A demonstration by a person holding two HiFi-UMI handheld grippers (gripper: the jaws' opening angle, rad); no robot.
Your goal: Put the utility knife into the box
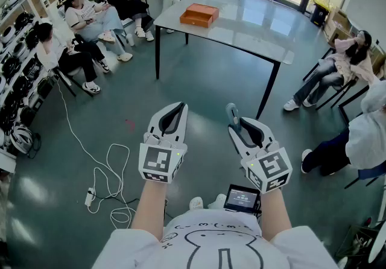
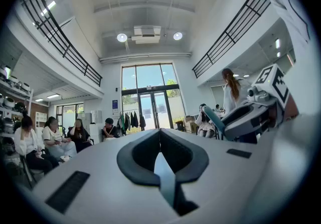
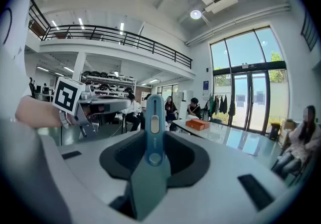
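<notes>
Utility knife, one, pinched in right gripper; left gripper pressed together; one box.

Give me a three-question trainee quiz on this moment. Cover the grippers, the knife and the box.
1. True or false: the utility knife already lies in the orange box.
2. Which gripper holds the knife? A) left gripper B) right gripper C) neither
3. Fill in: the box stands on a ____.
Key: 1 false; 2 B; 3 table.
</notes>
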